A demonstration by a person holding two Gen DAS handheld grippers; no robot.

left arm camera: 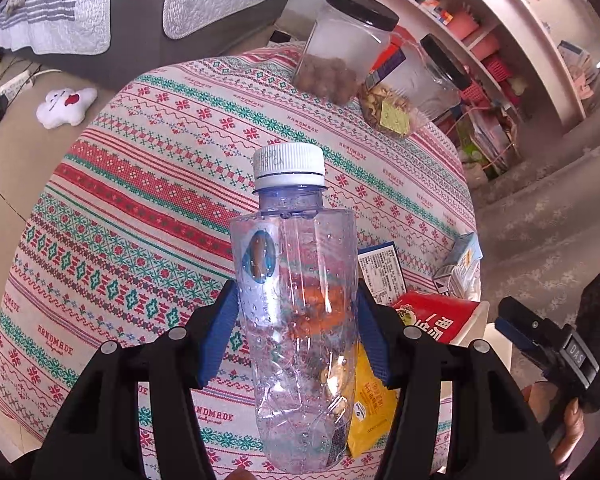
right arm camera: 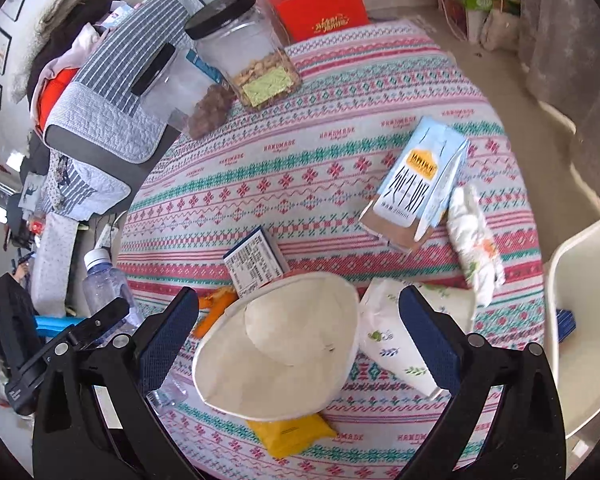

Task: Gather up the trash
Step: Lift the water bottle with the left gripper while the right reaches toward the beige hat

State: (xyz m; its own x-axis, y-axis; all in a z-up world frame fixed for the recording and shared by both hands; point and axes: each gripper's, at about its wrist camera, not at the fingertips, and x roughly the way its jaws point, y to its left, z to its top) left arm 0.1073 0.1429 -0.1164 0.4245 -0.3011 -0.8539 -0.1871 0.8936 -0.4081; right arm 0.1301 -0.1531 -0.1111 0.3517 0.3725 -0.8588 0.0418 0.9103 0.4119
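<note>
My left gripper (left arm camera: 296, 304) is shut on a clear, empty plastic bottle (left arm camera: 296, 280) with a white cap, held upright above the patterned tablecloth (left arm camera: 140, 200). The right wrist view shows the same bottle (right arm camera: 104, 280) at the left edge. My right gripper (right arm camera: 300, 300) hangs open over a paper bowl (right arm camera: 280, 344) lying on its side; its pads do not touch it. Beside the bowl are a floral paper cup (right arm camera: 396, 340), a yellow packet (right arm camera: 292, 436), an orange wrapper (right arm camera: 214, 308), a small blue box (right arm camera: 256, 264), a milk carton (right arm camera: 420, 180) and a crumpled tissue (right arm camera: 476, 240).
Two black-lidded jars (right arm camera: 240, 48) with snacks stand at the table's far side. A red box (right arm camera: 320, 4) lies on the floor beyond. A white chair (right arm camera: 580, 320) stands at the right, a sofa (right arm camera: 112, 120) at the left. A plush toy (left arm camera: 66, 106) lies on the floor.
</note>
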